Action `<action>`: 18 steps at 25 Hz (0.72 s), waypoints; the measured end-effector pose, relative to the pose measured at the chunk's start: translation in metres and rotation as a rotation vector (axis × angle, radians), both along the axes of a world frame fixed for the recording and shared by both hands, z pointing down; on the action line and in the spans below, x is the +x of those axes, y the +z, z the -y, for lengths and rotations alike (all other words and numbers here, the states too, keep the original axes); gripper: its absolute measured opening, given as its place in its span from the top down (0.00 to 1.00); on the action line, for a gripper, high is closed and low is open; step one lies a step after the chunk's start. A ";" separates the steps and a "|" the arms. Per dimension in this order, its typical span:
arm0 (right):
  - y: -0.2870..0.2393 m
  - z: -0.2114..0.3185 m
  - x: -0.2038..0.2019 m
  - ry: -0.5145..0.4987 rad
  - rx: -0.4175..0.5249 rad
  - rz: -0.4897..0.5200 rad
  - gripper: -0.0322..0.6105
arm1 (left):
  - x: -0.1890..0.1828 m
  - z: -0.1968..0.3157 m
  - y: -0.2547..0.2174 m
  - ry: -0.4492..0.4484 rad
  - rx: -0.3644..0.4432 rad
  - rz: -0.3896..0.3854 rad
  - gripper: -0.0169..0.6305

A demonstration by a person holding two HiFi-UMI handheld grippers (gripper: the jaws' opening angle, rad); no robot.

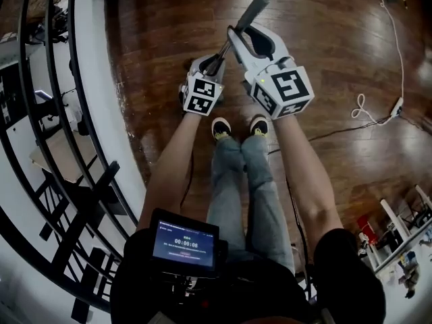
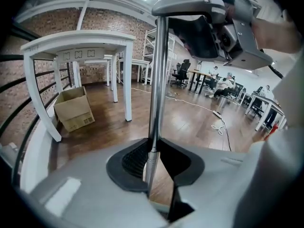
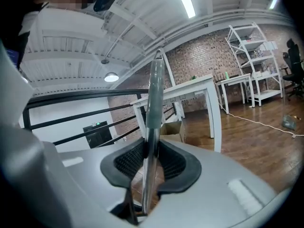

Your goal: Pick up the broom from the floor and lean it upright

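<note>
The broom's metal handle (image 1: 233, 36) rises steeply between both grippers, ending in a grey grip (image 1: 260, 2). My left gripper (image 1: 214, 65) is shut on the bare metal pole (image 2: 156, 80), which runs up between its black pads (image 2: 135, 160). Just above it, my right gripper (image 1: 235, 34) holds the same pole. In the left gripper view the right gripper (image 2: 223, 27) sits right over the pole's top. In the right gripper view the handle (image 3: 153, 103) stands between that gripper's pads (image 3: 128, 163), which press on it. The broom's head is out of sight.
A black railing (image 1: 61, 147) and a white ledge run along the left. The person's feet (image 1: 239, 127) stand just behind the grippers. A white cable and power strip (image 1: 395, 106) lie on the wooden floor at right. A white table (image 2: 80, 42) and a cardboard box (image 2: 73, 108) stand ahead.
</note>
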State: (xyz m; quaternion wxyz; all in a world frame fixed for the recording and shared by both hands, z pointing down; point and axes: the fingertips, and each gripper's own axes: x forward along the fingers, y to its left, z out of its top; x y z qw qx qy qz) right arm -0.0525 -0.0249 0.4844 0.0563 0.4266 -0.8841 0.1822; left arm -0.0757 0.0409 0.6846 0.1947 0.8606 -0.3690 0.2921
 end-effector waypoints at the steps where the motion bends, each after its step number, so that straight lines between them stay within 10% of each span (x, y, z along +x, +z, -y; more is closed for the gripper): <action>1: -0.003 0.001 -0.008 -0.009 0.005 0.002 0.81 | -0.004 0.002 -0.003 -0.008 -0.003 -0.004 0.83; 18: -0.101 0.082 -0.052 -0.256 0.152 0.076 0.81 | -0.020 0.121 -0.111 -0.089 0.181 -0.114 0.77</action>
